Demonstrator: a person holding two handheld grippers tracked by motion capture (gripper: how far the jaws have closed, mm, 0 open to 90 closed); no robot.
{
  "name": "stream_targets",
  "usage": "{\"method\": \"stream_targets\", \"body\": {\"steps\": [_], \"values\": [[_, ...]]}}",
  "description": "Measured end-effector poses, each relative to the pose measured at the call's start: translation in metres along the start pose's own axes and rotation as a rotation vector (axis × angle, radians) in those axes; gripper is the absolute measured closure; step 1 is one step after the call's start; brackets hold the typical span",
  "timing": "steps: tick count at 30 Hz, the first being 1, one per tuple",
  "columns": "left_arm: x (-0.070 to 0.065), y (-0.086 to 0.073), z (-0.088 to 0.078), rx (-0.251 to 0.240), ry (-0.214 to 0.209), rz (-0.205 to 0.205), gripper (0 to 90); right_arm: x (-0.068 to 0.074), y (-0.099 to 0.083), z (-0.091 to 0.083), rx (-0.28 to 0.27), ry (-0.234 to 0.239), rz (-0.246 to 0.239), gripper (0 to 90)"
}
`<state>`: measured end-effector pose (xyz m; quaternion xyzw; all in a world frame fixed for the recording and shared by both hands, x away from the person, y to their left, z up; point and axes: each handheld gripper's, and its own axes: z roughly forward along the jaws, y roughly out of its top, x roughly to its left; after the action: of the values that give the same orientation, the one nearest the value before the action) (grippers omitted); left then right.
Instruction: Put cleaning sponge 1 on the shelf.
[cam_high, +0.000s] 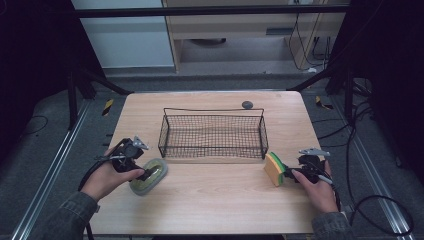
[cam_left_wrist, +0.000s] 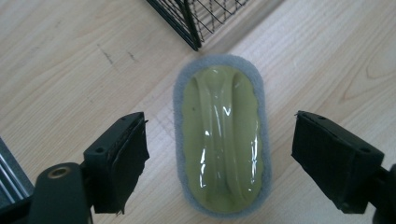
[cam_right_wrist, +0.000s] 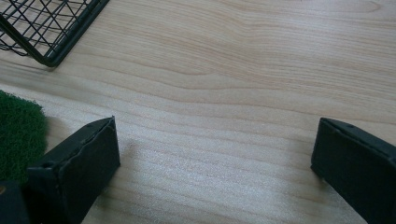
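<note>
An oval scrubber (cam_high: 158, 168) with a glossy yellow-green grip and a grey pad lies flat on the wooden table (cam_high: 215, 200), just off the wire basket's near left corner. My left gripper (cam_high: 148, 174) reaches over it. In the left gripper view the scrubber (cam_left_wrist: 222, 140) sits between the jaws of this gripper (cam_left_wrist: 222, 125), with gaps on both sides, so the gripper is open. A yellow sponge with a green face (cam_high: 274, 169) stands on edge near the basket's right end. My right gripper (cam_high: 290, 174) is open just right of it. The green face (cam_right_wrist: 18, 135) shows beside the left jaw of the right gripper (cam_right_wrist: 217, 135).
A black wire basket (cam_high: 214, 110) stands in the middle of the table, with nothing inside; its corner shows in both gripper views (cam_left_wrist: 196, 18) (cam_right_wrist: 46, 28). A small dark round object (cam_high: 247, 104) lies behind it near the far edge. Cables trail off to the right.
</note>
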<state>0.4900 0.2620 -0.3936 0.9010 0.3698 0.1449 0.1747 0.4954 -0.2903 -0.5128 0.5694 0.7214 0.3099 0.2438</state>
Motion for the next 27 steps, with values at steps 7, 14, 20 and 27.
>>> {"method": "stream_targets", "body": {"steps": [7, 14, 20, 27], "values": [[0.004, -0.003, 0.001, 0.025, -0.059, -0.006, 34.0, 0.0, 0.0, 0.0, 0.0, 0.0, 0.0, 1.3], [0.008, -0.003, 0.011, 0.046, -0.083, -0.018, 38.9, 0.0, 0.0, 0.0, 0.0, 0.0, -0.001, 1.3], [0.011, -0.004, 0.024, 0.075, -0.072, -0.052, 38.6, 0.0, 0.0, 0.0, 0.0, 0.001, -0.002, 1.4], [0.009, -0.006, 0.036, 0.093, -0.086, -0.059, 41.6, 0.0, 0.0, 0.0, -0.001, 0.002, -0.003, 1.4]]}}
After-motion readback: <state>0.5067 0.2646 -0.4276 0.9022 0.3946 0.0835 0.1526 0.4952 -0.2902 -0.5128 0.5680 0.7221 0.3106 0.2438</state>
